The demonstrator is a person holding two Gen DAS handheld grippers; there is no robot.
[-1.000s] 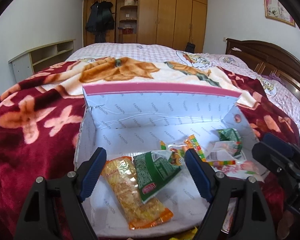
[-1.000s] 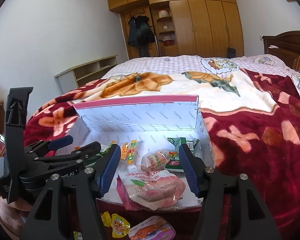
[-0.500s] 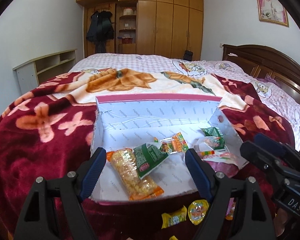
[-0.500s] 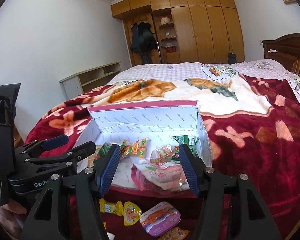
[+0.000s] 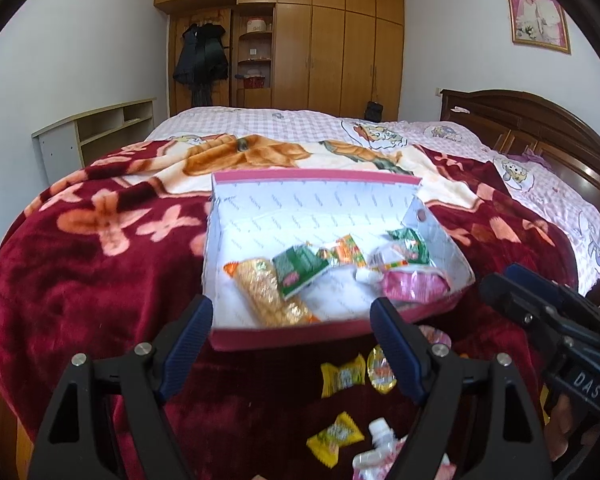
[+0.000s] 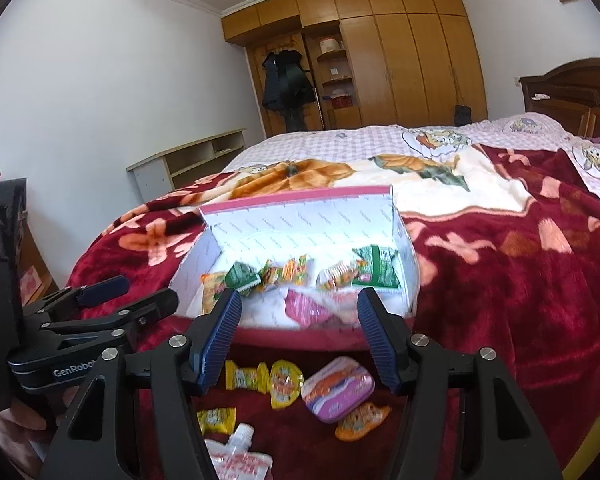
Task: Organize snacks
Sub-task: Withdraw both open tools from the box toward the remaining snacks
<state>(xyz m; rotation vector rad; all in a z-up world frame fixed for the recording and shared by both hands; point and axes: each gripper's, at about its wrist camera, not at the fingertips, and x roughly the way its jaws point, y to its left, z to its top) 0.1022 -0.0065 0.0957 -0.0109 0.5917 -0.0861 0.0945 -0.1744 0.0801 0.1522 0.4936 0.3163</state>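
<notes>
A white box with a pink rim point(image 5: 316, 216) point(image 6: 300, 224) lies open on the red blanket and holds several snack packs, among them a yellow pack point(image 5: 266, 296), a green pack point(image 5: 298, 270) and a pink pack point(image 5: 414, 286) point(image 6: 308, 310). Loose snacks lie on the blanket in front of the box: yellow candies point(image 5: 342, 374) point(image 6: 246, 376), a pink jelly cup point(image 6: 338, 388), a white pouch point(image 6: 238, 452). My left gripper point(image 5: 292, 344) is open and empty, in front of the box. My right gripper point(image 6: 298, 336) is open and empty, beside it.
The bed carries a red flowered blanket point(image 5: 100, 264) and a checked sheet point(image 5: 280, 120). A dark wooden headboard point(image 5: 540, 136) is on the right. A low white shelf point(image 5: 92, 132) and a wooden wardrobe point(image 5: 320, 48) stand behind.
Both grippers have drawn back from the box and risen. The box looks smaller, and the loose snacks on the blanket in front of it have come into view.
</notes>
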